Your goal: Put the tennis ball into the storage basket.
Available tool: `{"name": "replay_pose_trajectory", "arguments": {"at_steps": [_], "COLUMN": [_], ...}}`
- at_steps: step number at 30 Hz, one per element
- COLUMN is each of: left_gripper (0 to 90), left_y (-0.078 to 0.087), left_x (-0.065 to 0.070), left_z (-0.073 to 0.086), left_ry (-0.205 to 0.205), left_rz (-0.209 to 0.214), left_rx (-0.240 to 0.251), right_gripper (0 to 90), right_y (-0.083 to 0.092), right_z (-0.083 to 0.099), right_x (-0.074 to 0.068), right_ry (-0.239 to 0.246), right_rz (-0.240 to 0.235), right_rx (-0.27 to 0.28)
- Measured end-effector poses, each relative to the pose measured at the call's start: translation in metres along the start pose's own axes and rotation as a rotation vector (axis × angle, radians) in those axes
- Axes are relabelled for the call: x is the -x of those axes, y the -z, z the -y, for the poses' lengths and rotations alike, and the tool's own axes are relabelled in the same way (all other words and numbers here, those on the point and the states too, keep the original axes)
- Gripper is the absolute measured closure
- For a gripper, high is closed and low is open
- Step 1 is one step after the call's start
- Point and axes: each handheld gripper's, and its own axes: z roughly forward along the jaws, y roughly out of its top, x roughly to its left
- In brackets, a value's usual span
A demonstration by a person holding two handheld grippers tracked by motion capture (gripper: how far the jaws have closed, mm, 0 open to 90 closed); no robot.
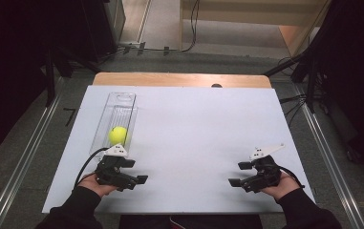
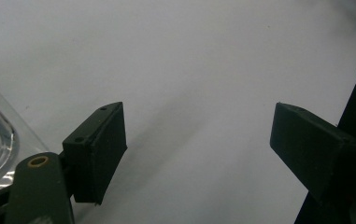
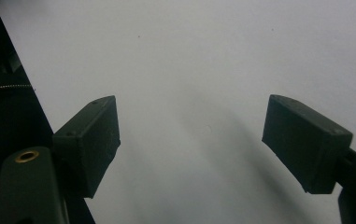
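Two grippers, left gripper and right gripper, rest released near us, jaws apart, empty; yellow ball sits in clear tray, probably awaiting pickup.

A matt white sheet is covering the wooden table; at ten o'clock, a glossy clear plastic tray is holding a fuzzy yellow ball.

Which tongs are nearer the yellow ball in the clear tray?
Left. The left tongs sit just in front of the yellow ball, at the near end of its clear tray. The right tongs are across the table, far to the ball's right.
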Motion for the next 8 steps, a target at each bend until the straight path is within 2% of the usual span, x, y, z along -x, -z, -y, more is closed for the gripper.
{"name": "replay_pose_trajectory", "arguments": {"at_steps": [8], "left_gripper": [19.2], "left_y": [-0.0011], "left_x": [0.0009], "left_z": [0.0001], "left_ry": [-0.005], "left_rz": [0.000], "left_rx": [-0.007], "right_gripper": [17.1], "right_y": [-0.0002], "right_z": [-0.0001], "right_x": [0.0000], "right_ry": [-0.001], "right_rz": [0.000], "right_rx": [-0.001]}}
